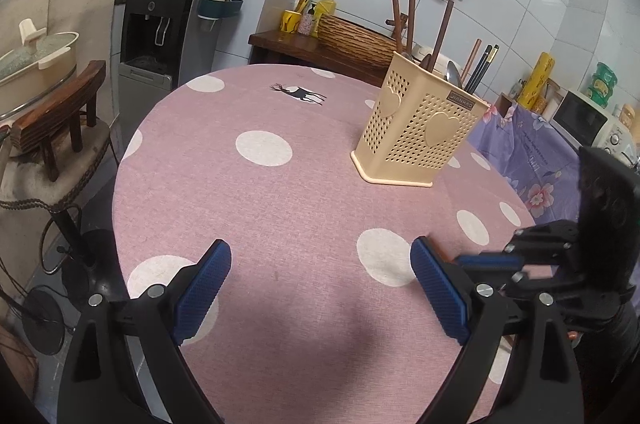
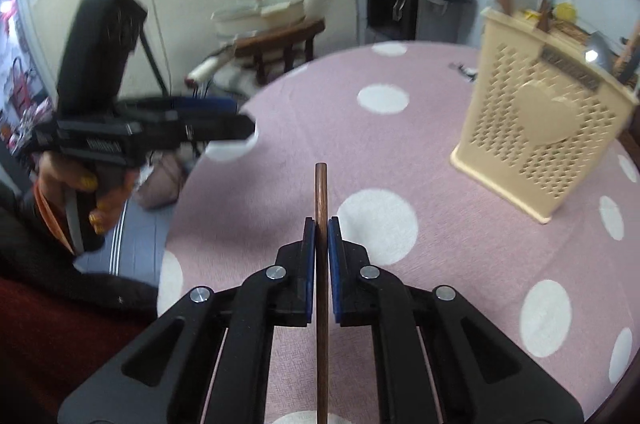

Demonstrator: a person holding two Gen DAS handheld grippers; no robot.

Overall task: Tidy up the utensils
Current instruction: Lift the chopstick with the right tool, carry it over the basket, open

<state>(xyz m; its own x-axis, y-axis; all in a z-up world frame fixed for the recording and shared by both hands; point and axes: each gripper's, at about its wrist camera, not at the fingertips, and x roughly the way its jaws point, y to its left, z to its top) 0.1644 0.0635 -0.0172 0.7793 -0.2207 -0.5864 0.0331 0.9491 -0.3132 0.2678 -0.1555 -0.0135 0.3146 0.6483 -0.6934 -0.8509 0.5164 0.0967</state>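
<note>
Chopstick [image 2: 321,200], brown, clamped upright between closed blue pads of right gripper [image 2: 321,224], held above pink dotted tablecloth [image 2: 420,144]. Left gripper [image 1: 320,276] spread wide, empty, over same cloth. Beige perforated utensil holder [image 1: 416,128] farther back on table, upright, with spoons and chopsticks inside.
</note>
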